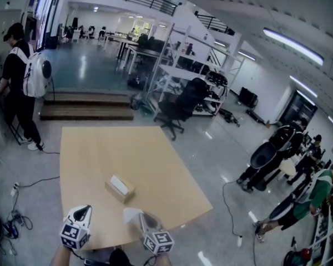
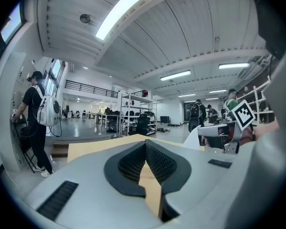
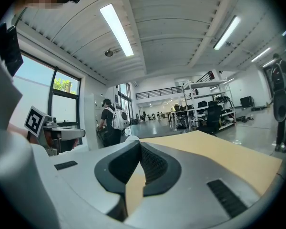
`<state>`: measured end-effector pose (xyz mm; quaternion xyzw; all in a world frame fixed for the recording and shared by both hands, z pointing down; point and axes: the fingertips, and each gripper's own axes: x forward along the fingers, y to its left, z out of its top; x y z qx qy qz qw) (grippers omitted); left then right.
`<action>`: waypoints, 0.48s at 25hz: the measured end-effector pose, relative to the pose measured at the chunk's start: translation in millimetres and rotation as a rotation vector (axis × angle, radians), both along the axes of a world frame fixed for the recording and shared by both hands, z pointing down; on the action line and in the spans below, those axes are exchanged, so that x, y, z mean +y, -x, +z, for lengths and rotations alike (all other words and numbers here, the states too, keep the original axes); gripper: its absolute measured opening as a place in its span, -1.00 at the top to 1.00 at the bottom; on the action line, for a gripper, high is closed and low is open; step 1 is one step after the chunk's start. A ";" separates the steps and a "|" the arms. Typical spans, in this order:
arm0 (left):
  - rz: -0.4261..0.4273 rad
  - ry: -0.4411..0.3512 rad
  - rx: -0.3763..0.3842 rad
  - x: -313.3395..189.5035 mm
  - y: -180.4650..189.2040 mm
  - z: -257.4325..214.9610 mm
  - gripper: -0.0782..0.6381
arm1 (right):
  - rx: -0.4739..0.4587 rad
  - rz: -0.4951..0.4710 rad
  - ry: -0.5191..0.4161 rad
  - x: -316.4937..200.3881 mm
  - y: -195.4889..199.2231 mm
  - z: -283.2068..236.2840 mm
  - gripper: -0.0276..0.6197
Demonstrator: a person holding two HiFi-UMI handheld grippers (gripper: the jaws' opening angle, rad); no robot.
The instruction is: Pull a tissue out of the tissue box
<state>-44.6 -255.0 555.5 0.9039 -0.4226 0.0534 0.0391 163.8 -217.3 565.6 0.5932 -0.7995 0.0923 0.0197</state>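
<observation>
You had the right tongs (image 1: 144, 218) pinched shut on the tissue (image 1: 131, 215), already free of the tissue box (image 1: 120, 187) just beyond on the counter (image 1: 100, 154), left tongs (image 1: 87, 209) closed and empty, so the smart play looked like a firm pinch and smooth carry, no tearing.

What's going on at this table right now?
A person holds a gripper in each hand at the near edge of a wooden table. The right gripper is shut, with a white tissue pinched at its tip. The tissue hangs clear of the tissue box, which sits farther out on the table. The left gripper is shut on nothing, off to the side. The tissue looks already pulled out.
</observation>
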 end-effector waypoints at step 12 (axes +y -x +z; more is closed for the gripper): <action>-0.003 0.003 0.003 1.0 7.6 1.8 0.76 | 0.008 -0.001 0.000 0.7 8.0 0.3 0.91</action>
